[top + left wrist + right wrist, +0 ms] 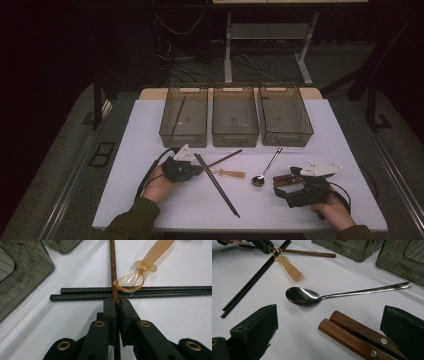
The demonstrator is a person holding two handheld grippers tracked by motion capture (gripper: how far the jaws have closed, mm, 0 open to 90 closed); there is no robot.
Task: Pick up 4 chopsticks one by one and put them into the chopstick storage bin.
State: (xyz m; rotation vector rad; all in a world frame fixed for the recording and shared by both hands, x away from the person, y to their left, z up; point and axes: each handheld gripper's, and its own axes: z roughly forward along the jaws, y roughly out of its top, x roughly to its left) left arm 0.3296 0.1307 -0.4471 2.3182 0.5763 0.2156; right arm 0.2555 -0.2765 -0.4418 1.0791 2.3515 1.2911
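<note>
Jaws of my left gripper (117,305) pinch a thin brown wooden chopstick (113,270) lying across two black chopsticks (82,293) on the white table (175,322); my right gripper (329,327) gapes around two wooden-handled utensils (352,333).

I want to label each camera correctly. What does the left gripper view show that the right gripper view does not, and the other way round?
Left gripper view: a close look at the left gripper shut on the brown chopstick. Right gripper view: the open right gripper, a metal spoon and two wooden handles. Both: the left gripper, brown chopstick, black chopsticks, small plastic spoon, bins, white table.
</note>
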